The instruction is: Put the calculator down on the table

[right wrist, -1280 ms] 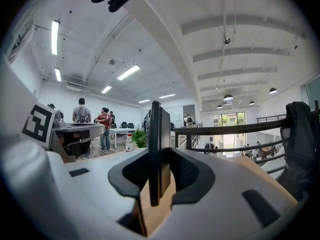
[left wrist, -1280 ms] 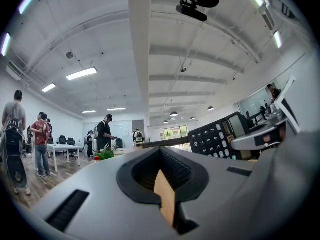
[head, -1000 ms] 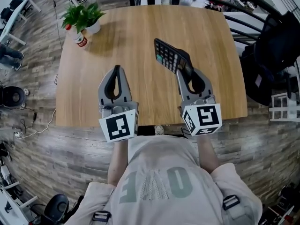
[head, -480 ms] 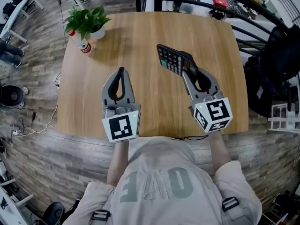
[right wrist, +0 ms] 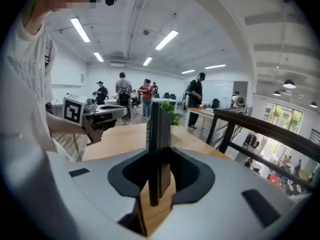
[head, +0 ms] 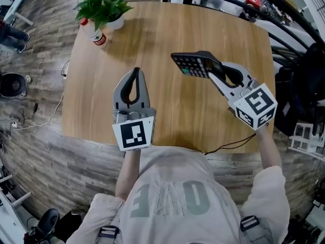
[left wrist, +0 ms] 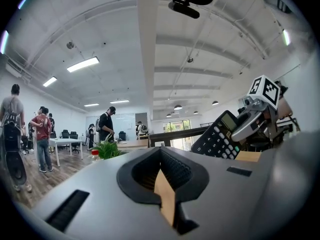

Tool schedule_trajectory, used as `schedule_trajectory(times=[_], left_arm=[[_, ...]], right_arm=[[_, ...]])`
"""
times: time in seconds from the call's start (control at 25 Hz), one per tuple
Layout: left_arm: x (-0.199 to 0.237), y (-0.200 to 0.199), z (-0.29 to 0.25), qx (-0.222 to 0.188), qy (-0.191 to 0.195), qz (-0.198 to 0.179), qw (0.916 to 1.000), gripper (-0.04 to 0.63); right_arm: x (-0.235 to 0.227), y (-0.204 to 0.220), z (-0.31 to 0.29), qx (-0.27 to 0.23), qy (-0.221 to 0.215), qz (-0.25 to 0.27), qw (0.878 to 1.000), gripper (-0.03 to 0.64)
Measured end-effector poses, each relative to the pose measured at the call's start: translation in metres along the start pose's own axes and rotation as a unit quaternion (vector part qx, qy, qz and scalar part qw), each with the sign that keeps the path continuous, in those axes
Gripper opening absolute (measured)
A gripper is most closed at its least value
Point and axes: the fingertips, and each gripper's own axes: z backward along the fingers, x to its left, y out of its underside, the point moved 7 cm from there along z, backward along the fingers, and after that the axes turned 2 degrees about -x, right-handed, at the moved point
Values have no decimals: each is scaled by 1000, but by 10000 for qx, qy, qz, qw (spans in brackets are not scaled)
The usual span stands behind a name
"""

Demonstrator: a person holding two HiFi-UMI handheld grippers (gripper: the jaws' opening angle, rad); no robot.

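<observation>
In the head view my right gripper (head: 213, 71) is shut on one end of the black calculator (head: 194, 64). It holds it in the air above the wooden table (head: 167, 29), keys up, with the long side pointing left. In the right gripper view the calculator (right wrist: 156, 129) stands edge-on between the jaws. From the left gripper view the calculator (left wrist: 220, 135) shows at the right, its keys facing the camera. My left gripper (head: 134, 72) hovers over the table's near left part, its fingers meeting at the tips with nothing in them.
A potted plant (head: 105, 6) and a small red-labelled bottle (head: 95, 33) stand at the table's far left corner. A thin cable (head: 228, 146) hangs over the near edge. A black railing (head: 244, 4) and dark gear (head: 304, 70) lie to the right. People stand in the background.
My right gripper has swung out to the right and turned, so the calculator now points left instead of away. The left gripper has shifted slightly and stays shut.
</observation>
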Motion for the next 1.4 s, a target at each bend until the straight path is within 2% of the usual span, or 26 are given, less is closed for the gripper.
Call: schedule_trajectory(times=[0.08,0.2,0.28,0.4,0.64,0.76,0.88,1.0,1.08,1.24,1.4], left_arm=[[3,5,-3,74,-33,11,10000,9],[9,16,-9,195,-65,40,9998,9],[13,23,-14,263,-94,54,9996,9],[17,35,-18,410,-164,71,9990,9],[24,59,-32,706,-126,76,9974,9],[23,67,-37,829,-49,30,9965,9],[21,76,-41,994,55,-28,9950,9],[20,86,-48,1112,142,10,9937,9],[20,92,-53,1175,199,32,9929,9],[18,105,-59,1367,343,78,9900,9],[17,116,-64,1462,423,103,9883,9]], right_arm=[[-6,-7,-10,329,-453,267,9981,112],[-13,-11,-30,860,-1121,634,9879,112],[-15,-10,-47,1204,-1606,803,9764,112],[-12,-1,-74,1703,-2355,892,9527,112],[-2,38,-124,2534,-3700,605,8917,112],[5,62,-141,2901,-4296,339,8545,112],[9,85,-154,3276,-4828,-3,8121,112],[12,105,-165,3584,-5237,-359,7720,112],[12,117,-173,3714,-5376,-525,7552,112],[14,138,-186,3904,-5472,-627,7377,112],[11,148,-198,3984,-5534,-841,7266,112]])
